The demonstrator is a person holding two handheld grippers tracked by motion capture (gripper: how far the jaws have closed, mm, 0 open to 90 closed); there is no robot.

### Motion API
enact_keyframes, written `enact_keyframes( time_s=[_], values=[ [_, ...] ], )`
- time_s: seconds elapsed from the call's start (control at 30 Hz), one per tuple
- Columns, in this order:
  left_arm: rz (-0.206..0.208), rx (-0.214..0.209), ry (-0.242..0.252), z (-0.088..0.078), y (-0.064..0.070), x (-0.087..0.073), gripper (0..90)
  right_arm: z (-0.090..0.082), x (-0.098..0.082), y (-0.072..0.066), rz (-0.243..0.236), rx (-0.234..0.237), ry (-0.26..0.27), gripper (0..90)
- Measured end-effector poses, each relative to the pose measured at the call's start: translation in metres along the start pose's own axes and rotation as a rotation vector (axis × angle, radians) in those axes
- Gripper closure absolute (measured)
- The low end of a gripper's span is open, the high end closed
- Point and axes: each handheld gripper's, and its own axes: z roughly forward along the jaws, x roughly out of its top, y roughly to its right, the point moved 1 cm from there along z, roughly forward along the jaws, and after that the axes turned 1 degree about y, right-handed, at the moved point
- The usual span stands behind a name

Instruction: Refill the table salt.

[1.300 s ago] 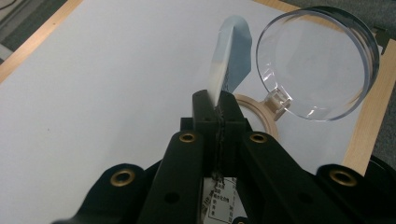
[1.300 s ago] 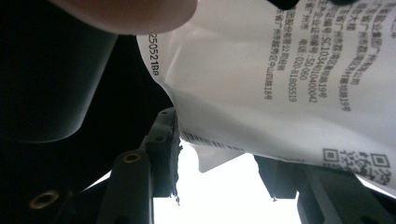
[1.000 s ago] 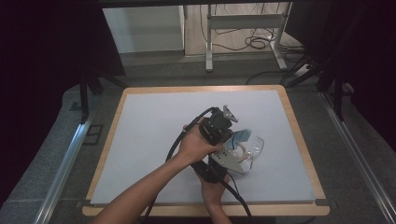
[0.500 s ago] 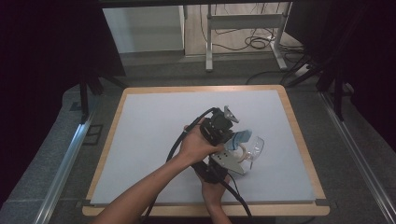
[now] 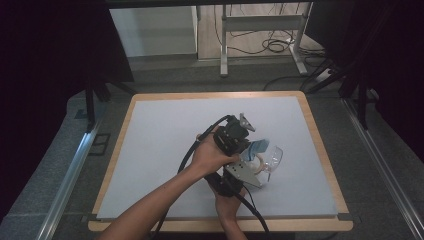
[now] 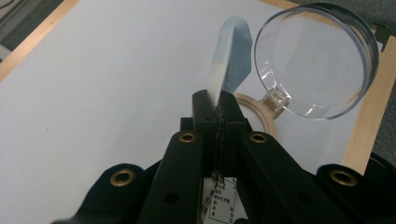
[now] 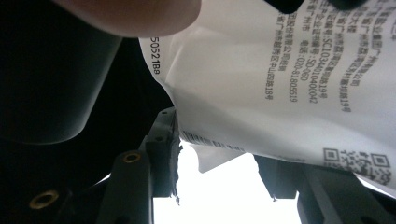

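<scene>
My left gripper [image 5: 248, 147] is shut on the edge of a blue and white packet [image 6: 229, 51], which stands up from its jaws [image 6: 219, 105]. The packet [image 5: 257, 146] hangs over the right half of the table. My right gripper [image 5: 250, 162] comes from below, and its jaws [image 7: 219, 154] grip the printed white end of the same packet [image 7: 261, 84]. Just beyond the packet lies a clear round lid [image 6: 317, 60] hinged to a pale wooden ring [image 6: 259, 109], also seen as the lid [image 5: 272, 157] right of both grippers.
The white table top [image 5: 165, 150] has a wooden rim [image 5: 320, 150]. Metal rails [image 5: 70, 175] run along both sides. Desk legs and cables [image 5: 270, 45] stand on the floor behind. A fingertip [image 7: 130, 14] sits close above the right gripper's camera.
</scene>
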Motion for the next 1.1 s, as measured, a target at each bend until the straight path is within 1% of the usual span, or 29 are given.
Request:
enact_keyframes(
  time_s=[0.07,0.27,0.67,0.83,1.1],
  values=[
    [0.000,-0.001,0.000,0.0001,-0.0003,0.0003,89.3,-0.0001,0.0002,-0.0001,0.005,0.003,-0.003,54.2],
    [0.002,-0.002,0.003,-0.0002,0.0000,0.0015,89.3,-0.0010,0.0019,0.0007,-0.002,-0.001,-0.005,54.2],
    [-0.001,-0.006,0.003,0.0011,-0.0001,0.0018,89.3,-0.0008,0.0024,0.0012,0.000,-0.001,-0.008,54.2],
    [0.009,-0.002,-0.006,0.0021,0.0007,0.0028,89.3,-0.0010,0.0022,0.0018,0.000,-0.004,-0.002,54.2],
    [0.012,-0.001,-0.014,0.0038,0.0014,0.0037,89.3,-0.0008,0.0021,0.0023,0.009,-0.007,0.003,54.3]
  ],
)
